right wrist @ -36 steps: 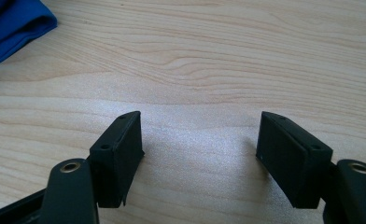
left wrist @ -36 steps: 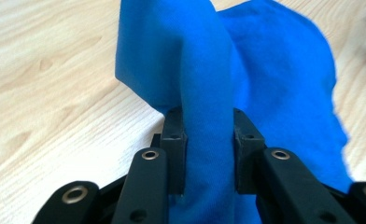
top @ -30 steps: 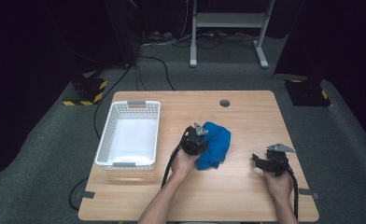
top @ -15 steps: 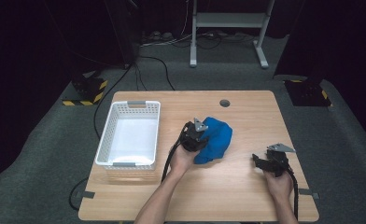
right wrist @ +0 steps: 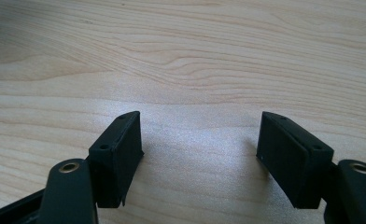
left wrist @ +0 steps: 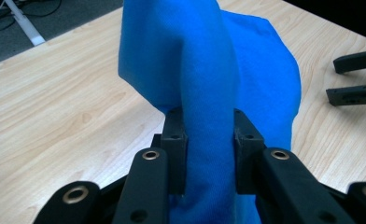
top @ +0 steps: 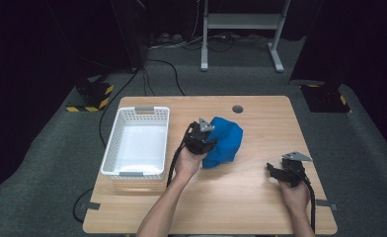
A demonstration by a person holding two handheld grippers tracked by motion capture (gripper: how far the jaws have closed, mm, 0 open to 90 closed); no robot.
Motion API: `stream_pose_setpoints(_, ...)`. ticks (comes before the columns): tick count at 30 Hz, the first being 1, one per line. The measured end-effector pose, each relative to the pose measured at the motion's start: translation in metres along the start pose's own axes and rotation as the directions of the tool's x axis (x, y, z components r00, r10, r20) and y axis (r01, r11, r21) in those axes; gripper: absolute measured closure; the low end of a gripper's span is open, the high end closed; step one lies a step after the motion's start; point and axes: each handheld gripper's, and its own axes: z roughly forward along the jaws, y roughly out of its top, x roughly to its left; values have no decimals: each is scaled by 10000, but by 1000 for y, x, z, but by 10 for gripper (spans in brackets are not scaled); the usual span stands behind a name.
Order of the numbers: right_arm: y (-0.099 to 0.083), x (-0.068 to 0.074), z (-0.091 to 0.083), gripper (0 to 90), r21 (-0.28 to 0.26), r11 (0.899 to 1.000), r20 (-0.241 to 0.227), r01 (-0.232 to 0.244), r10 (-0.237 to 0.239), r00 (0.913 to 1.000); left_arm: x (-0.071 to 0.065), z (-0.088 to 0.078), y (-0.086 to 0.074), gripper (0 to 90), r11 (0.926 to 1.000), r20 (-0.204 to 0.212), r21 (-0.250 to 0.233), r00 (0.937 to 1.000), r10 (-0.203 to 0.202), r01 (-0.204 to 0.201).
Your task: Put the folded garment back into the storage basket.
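Note:
A blue cloth [top: 224, 140] hangs bunched over the middle of the wooden table [top: 260, 207]. My left gripper [top: 207, 140] is shut on a thick fold of it, and the left gripper view shows that blue cloth [left wrist: 209, 84] pinched between both pads [left wrist: 175, 154] and rising above them. The cloth's lower part still trails toward the tabletop. At the right of the table my right gripper [top: 275, 171] rests low over the wood. In its own view the right gripper [right wrist: 200, 156] stands open with bare wood between its fingers.
A white slotted basket [top: 113, 148] stands at the table's left side. A round cable hole [top: 238, 108] lies near the far edge. In the left gripper view the right gripper's jaws appear at the far right. Cables trail from both grippers toward the near edge.
My left gripper has risen and shifted toward the far side with the blue cloth, lifting it off the table. The right gripper has stayed in place.

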Motion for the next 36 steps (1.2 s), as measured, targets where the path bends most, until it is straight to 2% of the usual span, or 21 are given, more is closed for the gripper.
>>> stream_pose_setpoints(10, 0, 0, 0, 307, 1, 10000, -6, 15, -15, 10000, 10, -13, 4, 720, 9999, 32, 23, 9999, -137, 137)
stream_pose_setpoints(21, 0, 0, 0, 307, 0, 10000, -6, 21, -21, 10000, 24, -24, 4, 719, 9989, 40, -24, 9989, -458, 458)
stream_pose_setpoints(24, 0, 0, 0, 307, 3, 10000, -4, 20, -20, 10000, 25, -27, 5, 719, 9992, -2, -66, 9992, -406, 406)
stream_pose_setpoints(25, 0, 0, 0, 307, 1, 10000, -4, 17, -17, 10000, 28, -33, 5, 719, 9989, -26, -178, 9990, -437, 436)
stream_pose_setpoints(30, 0, 0, 0, 307, 0, 10000, -4, 18, -18, 10000, 36, -42, 5, 719, 9967, -62, -392, 9974, -716, 713)
stream_pose_setpoints(36, 0, 0, 0, 307, -1, 10000, -2, 14, -14, 10000, 45, -50, 2, 719, 9938, -13, -472, 9949, -1006, 1004)
